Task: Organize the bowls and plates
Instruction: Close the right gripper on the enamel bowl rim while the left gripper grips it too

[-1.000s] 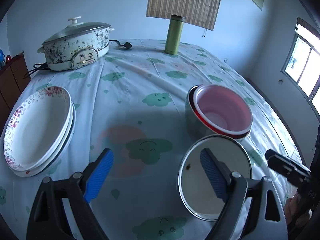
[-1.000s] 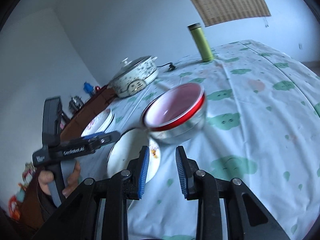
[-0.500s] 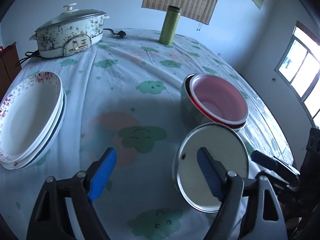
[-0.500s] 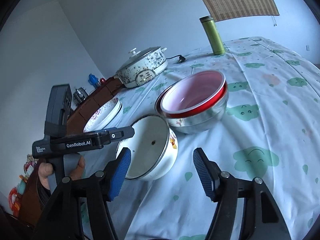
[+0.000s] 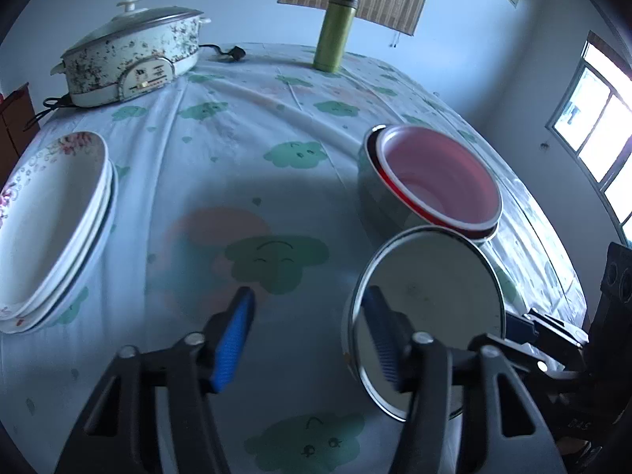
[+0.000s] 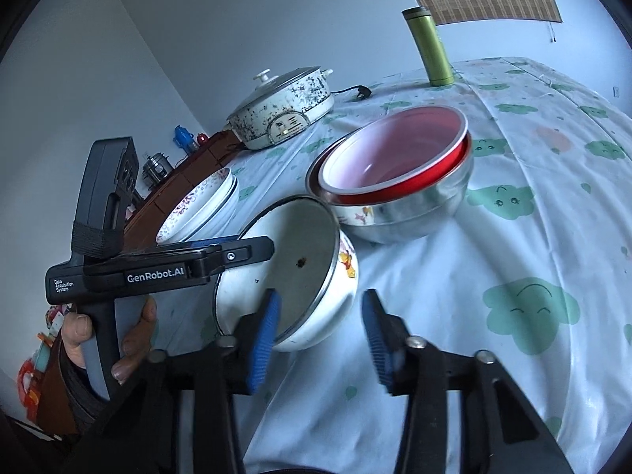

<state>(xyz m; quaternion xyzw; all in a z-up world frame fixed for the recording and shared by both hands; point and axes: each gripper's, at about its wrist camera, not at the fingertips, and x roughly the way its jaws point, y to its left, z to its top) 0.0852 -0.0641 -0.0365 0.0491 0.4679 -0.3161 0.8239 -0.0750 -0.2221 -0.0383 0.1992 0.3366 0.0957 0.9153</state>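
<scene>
A white enamel bowl (image 5: pixel 428 304) with a cartoon print stands near the table's front edge, also in the right wrist view (image 6: pixel 300 272). My left gripper (image 5: pixel 308 339) is open, its right finger inside the bowl's left rim, its left finger outside. My right gripper (image 6: pixel 318 335) is open, straddling the bowl's near right wall. Behind stands a red bowl (image 5: pixel 436 181) nested in a steel bowl (image 6: pixel 414 213). A stack of floral plates (image 5: pixel 47 221) lies at the left.
An electric cooker (image 5: pixel 130 67) with cord and a green flask (image 5: pixel 335 33) stand at the table's far side. A dark wooden cabinet (image 6: pixel 173 197) is beyond the left edge. The cloud-print tablecloth (image 5: pixel 237 181) covers the table.
My left gripper's fingers have closed in part around the enamel bowl's left rim. My right gripper opened from nearly shut, then narrowed, and moved in to the bowl's near side.
</scene>
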